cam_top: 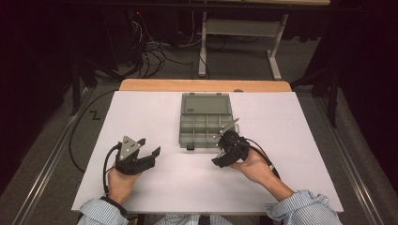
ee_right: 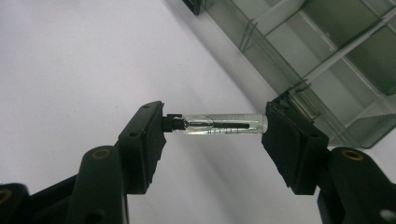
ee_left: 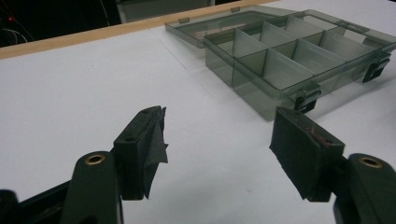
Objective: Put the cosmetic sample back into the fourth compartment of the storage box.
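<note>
My right gripper (ee_right: 215,130) is shut on a small clear glass vial (ee_right: 219,124) with a dark tip, held end to end between the two pads. It hovers over the white table beside the near wall of a smoky clear compartment box (ee_right: 299,88). From above, the right gripper (cam_top: 220,149) is turned on its side just in front of the box (cam_top: 186,140), whose lid (cam_top: 206,103) lies open flat behind it. My left gripper (cam_top: 150,146) stands open with nothing between its jaws, left of the box. In the left gripper view the box (ee_left: 261,95) lies ahead and right of the left gripper (ee_left: 217,140).
The white table top (cam_top: 291,154) has a wooden strip (cam_top: 202,85) along its far edge. The box compartments look bare. Two latches (ee_left: 306,99) hang off the box's near wall. Beyond the table are cables and a table frame on the floor.
</note>
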`<state>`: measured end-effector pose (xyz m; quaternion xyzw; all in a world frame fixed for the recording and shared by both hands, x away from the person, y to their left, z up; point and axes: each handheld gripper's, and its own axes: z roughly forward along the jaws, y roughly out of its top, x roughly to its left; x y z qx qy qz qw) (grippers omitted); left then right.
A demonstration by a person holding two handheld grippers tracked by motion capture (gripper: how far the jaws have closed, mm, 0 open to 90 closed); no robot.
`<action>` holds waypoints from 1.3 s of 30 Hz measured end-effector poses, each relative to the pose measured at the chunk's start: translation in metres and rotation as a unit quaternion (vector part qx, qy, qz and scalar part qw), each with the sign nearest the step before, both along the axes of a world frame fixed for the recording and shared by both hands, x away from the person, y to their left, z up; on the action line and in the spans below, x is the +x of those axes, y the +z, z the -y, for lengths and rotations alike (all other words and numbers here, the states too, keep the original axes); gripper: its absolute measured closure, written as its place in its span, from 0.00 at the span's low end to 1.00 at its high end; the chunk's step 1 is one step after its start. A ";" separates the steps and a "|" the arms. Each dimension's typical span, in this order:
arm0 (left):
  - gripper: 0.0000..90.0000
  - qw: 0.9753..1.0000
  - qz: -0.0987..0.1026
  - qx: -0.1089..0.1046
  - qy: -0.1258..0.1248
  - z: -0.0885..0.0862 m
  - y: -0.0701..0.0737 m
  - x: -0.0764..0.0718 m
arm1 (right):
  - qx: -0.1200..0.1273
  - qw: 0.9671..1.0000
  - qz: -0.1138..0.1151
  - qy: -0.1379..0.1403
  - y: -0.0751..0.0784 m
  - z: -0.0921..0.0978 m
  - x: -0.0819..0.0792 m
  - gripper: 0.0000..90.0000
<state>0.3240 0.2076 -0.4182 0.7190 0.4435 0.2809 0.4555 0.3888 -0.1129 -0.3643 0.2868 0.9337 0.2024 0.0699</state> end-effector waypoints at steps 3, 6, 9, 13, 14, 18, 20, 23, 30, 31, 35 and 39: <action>0.38 1.000 0.000 0.002 0.001 0.001 0.000 0.000 | 0.009 1.000 0.000 -0.006 0.003 0.005 0.002 0.46; 0.38 1.000 0.001 0.004 0.002 0.001 0.000 0.000 | 0.014 1.000 0.000 -0.010 0.005 0.008 0.004 0.46; 0.38 1.000 0.001 0.003 0.004 0.001 -0.001 0.001 | 0.020 1.000 -0.001 -0.014 0.007 0.010 0.004 0.46; 0.38 1.000 0.000 0.003 0.002 0.001 -0.001 0.001 | 0.018 1.000 0.001 -0.014 0.008 0.013 0.006 0.46; 0.38 1.000 0.001 0.004 0.001 0.001 -0.001 0.001 | 0.017 1.000 0.001 -0.017 0.008 0.013 0.006 0.46; 0.38 1.000 0.001 0.004 0.002 0.001 -0.001 0.001 | 0.024 0.999 0.001 -0.022 0.011 0.016 0.009 0.46; 0.38 1.000 0.000 0.005 0.001 0.002 -0.001 0.001 | 0.027 0.999 0.001 -0.025 0.013 0.018 0.010 0.46; 0.38 1.000 -0.001 0.006 0.001 0.002 -0.001 0.001 | 0.026 0.999 0.001 -0.026 0.014 0.019 0.012 0.46; 0.38 1.000 0.000 0.006 0.001 0.002 -0.001 0.001 | 0.024 0.999 -0.001 -0.038 0.016 0.024 0.022 0.46; 0.38 1.000 0.000 0.006 0.001 0.002 -0.001 0.001 | 0.024 0.999 -0.004 -0.044 0.016 0.024 0.023 0.46; 0.38 1.000 -0.001 0.006 0.000 0.003 -0.001 0.001 | 0.025 0.998 -0.002 -0.049 0.017 0.026 0.028 0.46; 0.38 1.000 -0.001 0.009 0.000 0.003 -0.001 0.001 | 0.027 0.998 0.000 -0.059 0.019 0.029 0.036 0.46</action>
